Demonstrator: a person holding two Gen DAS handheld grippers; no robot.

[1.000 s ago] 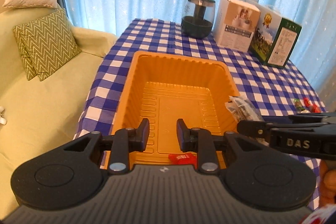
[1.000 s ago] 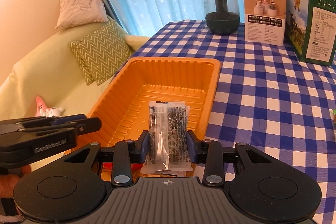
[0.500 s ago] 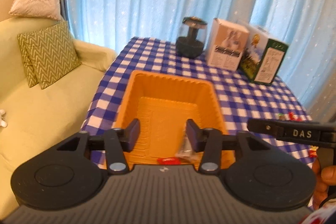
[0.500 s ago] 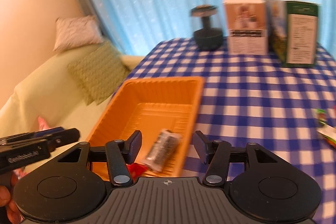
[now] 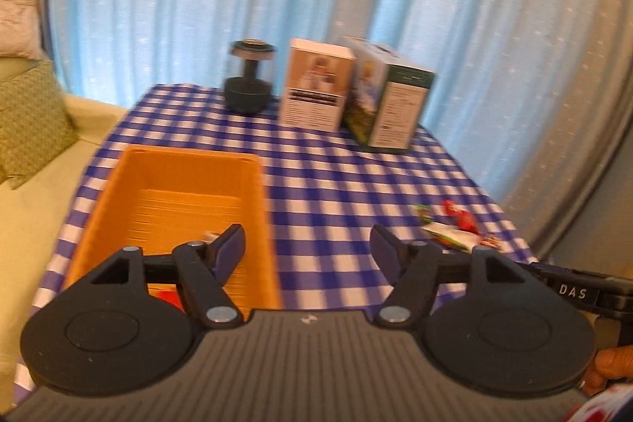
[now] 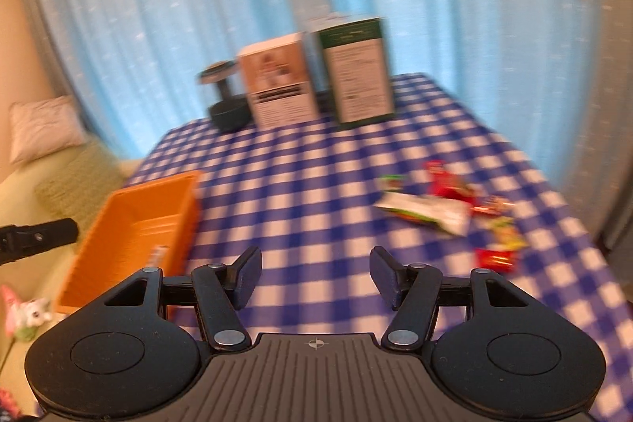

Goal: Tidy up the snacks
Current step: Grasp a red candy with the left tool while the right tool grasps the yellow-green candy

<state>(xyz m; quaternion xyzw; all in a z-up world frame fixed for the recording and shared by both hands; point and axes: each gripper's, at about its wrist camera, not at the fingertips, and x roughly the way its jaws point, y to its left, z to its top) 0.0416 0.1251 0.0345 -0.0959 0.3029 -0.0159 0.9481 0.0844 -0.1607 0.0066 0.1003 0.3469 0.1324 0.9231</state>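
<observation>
An orange tray (image 5: 118, 192) sits on the left of the blue checked table; it also shows in the right wrist view (image 6: 130, 220). A red snack (image 5: 168, 297) lies at its near end. Several loose snack packets (image 6: 443, 212) lie on the table's right side, also seen in the left wrist view (image 5: 451, 226). My left gripper (image 5: 308, 256) is open and empty, above the tray's right rim. My right gripper (image 6: 314, 275) is open and empty over bare cloth between the tray and the packets. Both views are blurred.
At the table's back stand a dark jar (image 5: 250, 82), a white box (image 5: 314, 89) and a green box (image 5: 389, 103). A sofa with cushions (image 5: 27, 121) lies to the left. Blue curtains hang behind.
My right gripper opened and dropped the dark snack packet into the tray, then swung right toward the loose packets. My left gripper opened wider and also turned right.
</observation>
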